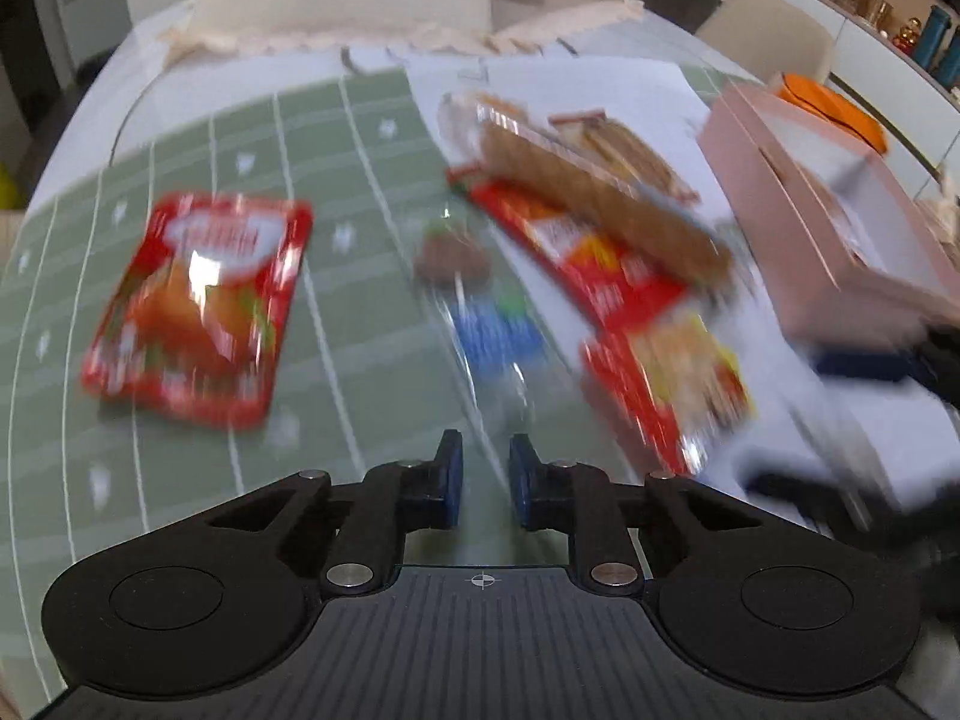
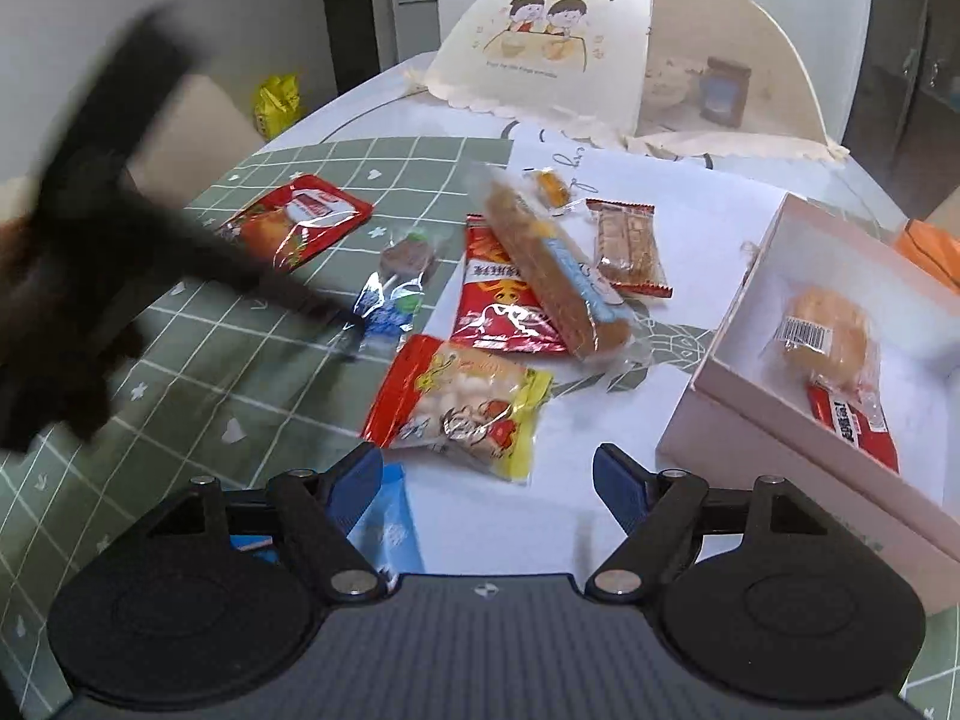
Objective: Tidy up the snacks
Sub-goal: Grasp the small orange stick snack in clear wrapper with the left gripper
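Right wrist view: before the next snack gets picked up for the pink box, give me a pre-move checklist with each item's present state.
1. Right gripper open with nothing between the pads: ok.
2. Red-and-yellow snack packet lies flat just ahead of it, with nothing on top: ok.
3. Pink box open, with bare floor left beside the round bun: ok.
4. Left gripper clear of the right one's path: cannot tell; it is a blur at the left of the right wrist view.
5. Left gripper empty: ok; jaws nearly shut, with nothing visible between them.
6. Long cake bar overlaps the red packet; not free to lift alone: not ok.
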The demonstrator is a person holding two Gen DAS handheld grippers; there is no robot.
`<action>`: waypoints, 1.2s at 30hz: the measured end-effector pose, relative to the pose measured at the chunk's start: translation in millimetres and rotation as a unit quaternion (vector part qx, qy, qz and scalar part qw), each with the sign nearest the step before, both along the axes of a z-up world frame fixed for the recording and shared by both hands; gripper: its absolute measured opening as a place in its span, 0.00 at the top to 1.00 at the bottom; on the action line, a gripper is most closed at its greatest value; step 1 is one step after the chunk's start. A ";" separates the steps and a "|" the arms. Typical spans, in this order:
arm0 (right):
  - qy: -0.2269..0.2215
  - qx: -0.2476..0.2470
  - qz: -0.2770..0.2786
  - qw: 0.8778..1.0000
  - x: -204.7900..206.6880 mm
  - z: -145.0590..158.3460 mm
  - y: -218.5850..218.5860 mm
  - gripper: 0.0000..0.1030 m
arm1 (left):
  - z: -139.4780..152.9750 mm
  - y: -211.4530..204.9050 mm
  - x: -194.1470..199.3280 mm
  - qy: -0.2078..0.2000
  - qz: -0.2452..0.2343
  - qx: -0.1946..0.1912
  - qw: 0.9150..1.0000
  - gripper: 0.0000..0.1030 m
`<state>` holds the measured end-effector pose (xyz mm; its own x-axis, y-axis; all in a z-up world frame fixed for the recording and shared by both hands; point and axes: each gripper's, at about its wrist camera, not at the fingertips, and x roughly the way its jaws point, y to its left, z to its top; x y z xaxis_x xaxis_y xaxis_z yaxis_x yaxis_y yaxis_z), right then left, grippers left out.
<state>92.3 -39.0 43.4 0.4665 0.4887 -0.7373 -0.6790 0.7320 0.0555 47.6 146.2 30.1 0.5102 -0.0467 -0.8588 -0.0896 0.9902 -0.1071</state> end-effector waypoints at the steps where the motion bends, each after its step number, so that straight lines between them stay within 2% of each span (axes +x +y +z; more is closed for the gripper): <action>1: 0.005 0.003 -0.001 1.000 4.1 -1.0 2.6 0.24 | -0.1 -0.4 -7.4 0.004 0.005 -0.009 1.000 0.80; 4: 0.017 0.007 -0.021 1.000 19.0 -8.0 17.0 0.24 | 0.6 9.6 -23.5 0.006 0.034 -0.056 0.998 0.80; 6: 0.027 0.008 -0.036 0.999 30.0 -14.4 28.2 0.24 | 0.3 21.9 -18.4 -0.003 0.054 -0.095 0.994 0.79; 7: 0.026 0.006 -0.042 0.999 32.6 -17.1 32.5 0.24 | 2.6 27.5 -14.8 -0.010 0.065 -0.103 0.993 0.78; 10: 0.015 -0.003 -0.048 0.999 31.3 -21.9 40.3 0.25 | 12.4 36.7 2.3 -0.041 0.090 -0.094 0.991 0.77; 12: 0.020 -0.002 -0.030 0.999 25.9 -21.3 37.5 0.52 | 19.2 40.6 21.9 -0.059 0.098 -0.095 0.989 0.76; 14: 0.010 -0.012 -0.013 1.000 17.0 -16.3 32.1 0.59 | 27.5 42.9 50.3 -0.077 0.098 -0.099 0.987 0.76; 17: -0.015 -0.037 -0.004 0.999 3.1 -9.4 19.2 0.60 | 38.0 46.3 108.1 -0.093 0.086 -0.118 0.985 0.75; 20: -0.021 -0.049 -0.011 0.999 -8.2 -6.1 0.5 0.59 | 32.6 52.9 172.2 -0.053 0.120 -0.131 0.983 0.74; 23: -0.028 -0.054 -0.035 0.998 -18.9 -2.4 -18.3 0.48 | 21.7 53.3 217.3 -0.023 0.146 -0.144 0.979 0.73; 25: -0.032 -0.055 -0.055 0.996 -24.4 0.0 -30.2 0.44 | 15.5 44.5 238.2 -0.007 0.135 -0.111 0.985 0.72; 26: -0.030 -0.053 -0.064 0.996 -25.7 0.8 -35.5 0.41 | 10.5 37.4 246.8 0.008 0.125 -0.083 0.989 0.72; 27: -0.027 -0.051 -0.073 0.996 -26.4 1.1 -39.8 0.40 | 5.9 33.1 250.2 0.017 0.118 -0.064 0.991 0.61; 28: -0.023 -0.050 -0.081 0.995 -25.8 1.1 -44.0 0.39 | 3.9 30.6 252.8 0.011 0.111 -0.060 0.992 0.56; 30: -0.022 -0.051 -0.094 0.994 -24.7 1.0 -48.5 0.39 | -2.6 26.3 256.4 0.023 0.102 -0.044 0.994 0.60; 33: -0.024 -0.048 -0.106 0.993 -19.7 3.1 -51.6 0.39 | -5.3 13.8 253.9 0.011 0.060 -0.008 0.998 0.63; 34: -0.024 -0.045 -0.106 0.993 -18.1 5.4 -51.3 0.39 | -6.2 7.4 253.1 0.008 0.039 0.008 0.999 0.71; 36: -0.028 -0.034 -0.102 0.994 -12.6 15.5 -49.4 0.39 | -6.5 0.5 245.1 -0.001 0.002 0.016 1.000 0.75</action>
